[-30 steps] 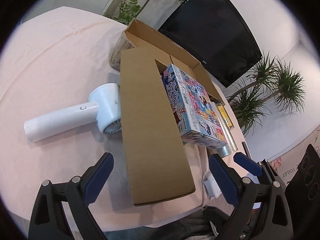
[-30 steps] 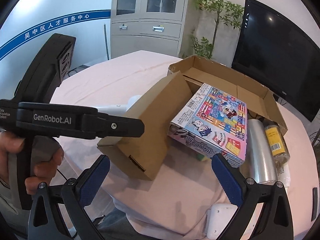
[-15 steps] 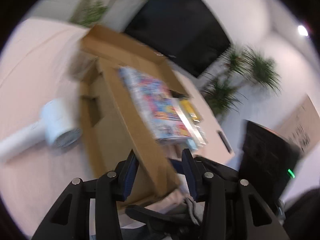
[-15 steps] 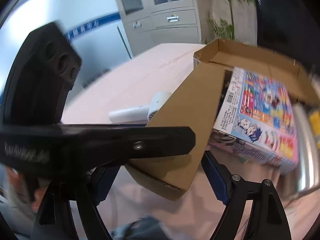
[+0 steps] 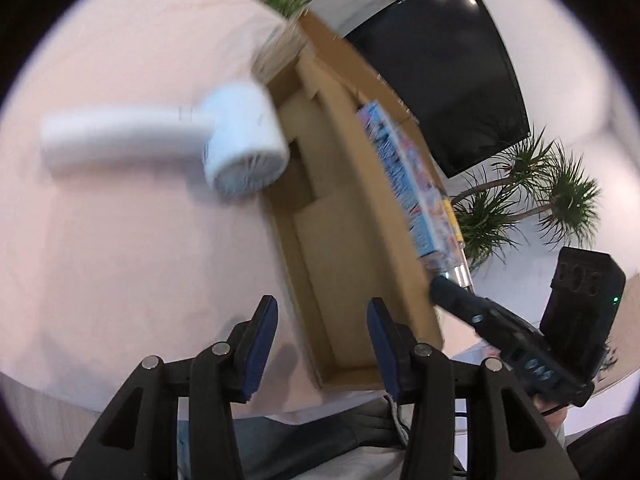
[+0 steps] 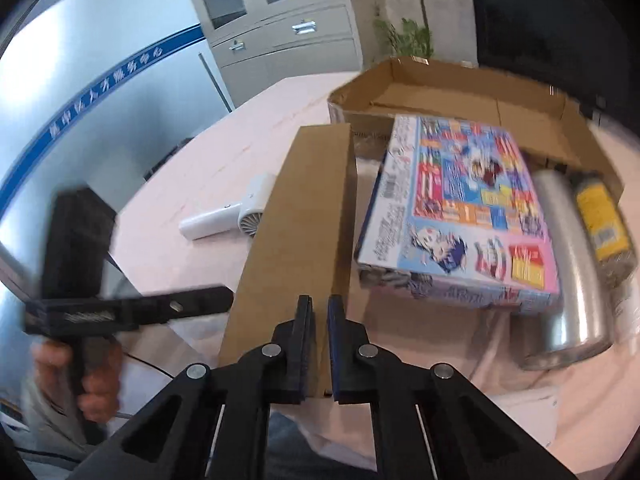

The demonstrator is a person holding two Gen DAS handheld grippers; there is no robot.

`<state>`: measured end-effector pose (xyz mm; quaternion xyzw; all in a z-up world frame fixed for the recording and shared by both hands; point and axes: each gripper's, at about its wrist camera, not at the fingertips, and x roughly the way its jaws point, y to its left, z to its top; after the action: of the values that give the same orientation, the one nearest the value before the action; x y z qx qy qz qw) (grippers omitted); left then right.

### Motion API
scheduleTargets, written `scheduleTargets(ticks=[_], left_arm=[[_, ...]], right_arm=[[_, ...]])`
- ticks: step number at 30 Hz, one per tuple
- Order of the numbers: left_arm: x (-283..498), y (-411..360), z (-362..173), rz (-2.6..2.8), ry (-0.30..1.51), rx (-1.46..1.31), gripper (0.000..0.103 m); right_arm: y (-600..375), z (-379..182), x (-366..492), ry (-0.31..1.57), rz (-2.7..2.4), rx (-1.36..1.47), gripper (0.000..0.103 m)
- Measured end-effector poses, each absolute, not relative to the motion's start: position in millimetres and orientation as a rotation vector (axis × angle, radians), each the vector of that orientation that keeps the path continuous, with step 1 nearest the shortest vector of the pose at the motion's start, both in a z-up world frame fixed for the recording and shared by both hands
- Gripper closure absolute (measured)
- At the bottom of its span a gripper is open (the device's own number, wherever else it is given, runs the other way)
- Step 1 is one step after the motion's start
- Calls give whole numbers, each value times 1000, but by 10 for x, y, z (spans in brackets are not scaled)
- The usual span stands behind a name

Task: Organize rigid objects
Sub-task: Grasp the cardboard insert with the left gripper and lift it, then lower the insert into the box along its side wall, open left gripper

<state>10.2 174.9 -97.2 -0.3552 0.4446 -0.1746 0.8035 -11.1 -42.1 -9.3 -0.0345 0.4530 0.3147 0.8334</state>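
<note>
An open cardboard box [image 6: 460, 92] lies on the pink table with a colourful game box [image 6: 460, 216] in it. A silver cylinder [image 6: 568, 264] and a yellow-labelled bottle [image 6: 600, 220] lie beside the game box. My right gripper [image 6: 319, 344] is shut on the near edge of the box's long cardboard flap [image 6: 304, 220]. The flap also shows in the left wrist view [image 5: 352, 216]. My left gripper [image 5: 322, 344] is partly open and empty, just left of the flap's near end. A white handheld fan [image 5: 168, 136] lies on the table left of the box; it also shows in the right wrist view [image 6: 232, 216].
A black TV [image 5: 448, 72] and potted palms [image 5: 532, 200] stand behind the table. A grey cabinet [image 6: 280, 32] is at the back. The table's near edge [image 5: 48, 392] runs just below the left gripper.
My right gripper has closed from wide open onto the cardboard flap. My left gripper has narrowed and swung left toward the fan side. The flap has lifted.
</note>
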Motion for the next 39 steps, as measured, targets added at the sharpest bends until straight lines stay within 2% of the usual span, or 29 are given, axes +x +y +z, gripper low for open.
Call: scheduleTargets(ticks=[3,5,6,7,8,11,12,13,15,18,19,21,23,24,25,26,29,30,31,35,37,39], left_arm=[[218,1567,-1186,-414,1000,-831,58],[240,1459,-1173,-426,996,-833,58],[245,1425,-1147,-433,986,-823,58],[241,1391,-1093,-439,967,-808,61],[238,1369,-1040,-412,964,-769,61],[239,1403,-939,-381,947,-732,60],[233,1423,-923,-408,938,-760,61],[241,1430,-938,-403,946,-767,61],[214,1462,-960,-391,943,-761,58],[83,1555,-1003,-386,949,-771,58],[66,1558,-1024,-378,955,-776,55],[62,1641,-1068,-360,962,-798,54],[114,1570,-1018,-372,944,-820,54],[104,1572,-980,-393,924,-824,54],[104,1543,-926,-401,913,-800,54],[143,1485,-876,-405,906,-771,54],[208,1384,-768,-459,882,-745,56],[236,1336,-740,-462,890,-730,57],[263,1286,-725,-449,903,-696,59],[181,1310,-697,-430,892,-707,59],[-29,1510,-680,-339,868,-668,55],[-162,1593,-686,-243,863,-631,55]], right_arm=[[-425,-45,-170,957,650,-100,96],[-362,19,-291,920,645,-167,83],[-272,41,-351,900,649,-202,51],[-240,57,-399,884,653,-228,11],[-208,63,-460,862,642,-257,7],[-213,91,-423,864,612,-285,10],[-215,63,-377,884,597,-286,17],[-207,25,-337,907,584,-297,29],[-204,-7,-301,916,613,-281,33],[-180,44,-353,910,657,-299,64],[-178,58,-360,903,648,-311,72],[-206,78,-357,918,648,-308,72],[-178,76,-402,917,627,-331,57],[-186,99,-437,908,632,-333,25],[-202,128,-474,889,652,-319,3],[-188,127,-495,873,650,-319,1],[-127,7,-424,905,607,-352,3],[-102,-82,-367,943,601,-350,11],[-46,-161,-331,970,625,-331,27],[-258,-241,-196,1059,671,-117,36],[-438,-275,-79,1107,688,27,42],[-506,-290,-62,1132,708,50,42]])
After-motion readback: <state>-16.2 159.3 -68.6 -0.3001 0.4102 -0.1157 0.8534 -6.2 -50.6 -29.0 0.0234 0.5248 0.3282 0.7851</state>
